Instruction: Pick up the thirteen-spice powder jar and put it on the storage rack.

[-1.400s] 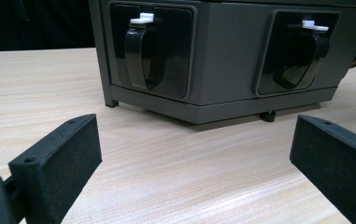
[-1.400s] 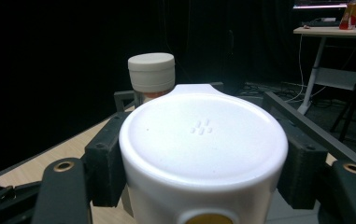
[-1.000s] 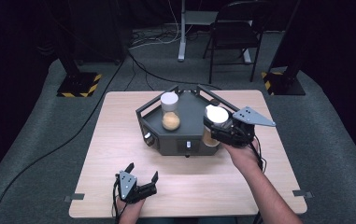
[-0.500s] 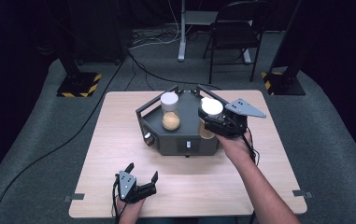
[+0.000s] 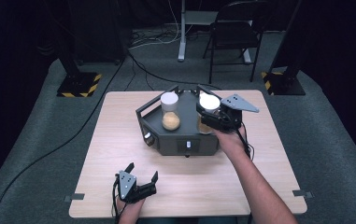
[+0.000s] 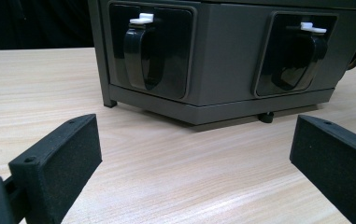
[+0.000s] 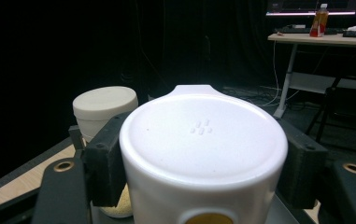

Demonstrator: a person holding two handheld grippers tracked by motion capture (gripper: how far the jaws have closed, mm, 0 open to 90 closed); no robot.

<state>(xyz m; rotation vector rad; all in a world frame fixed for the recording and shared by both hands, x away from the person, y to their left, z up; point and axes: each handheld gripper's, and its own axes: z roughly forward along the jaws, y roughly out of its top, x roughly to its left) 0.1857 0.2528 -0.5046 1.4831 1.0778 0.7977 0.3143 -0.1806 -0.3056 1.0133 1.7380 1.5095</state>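
High view shows the right gripper (image 5: pixel 211 115) clamped on a white-lidded jar (image 5: pixel 209 102) above the right side of the grey machine (image 5: pixel 180 140), probably to seat it, while the left gripper (image 5: pixel 142 178) rests open near.

Dark studio lab: black curtains (image 5: pixel 334 37), taped stands (image 5: pixel 80 84).

My high view looks forward and down over the grey dispenser unit (image 5: pixel 178 133). My left gripper view sits low, near its front panels (image 6: pixel 222 56). My right gripper view looks level across its top, closest of all.
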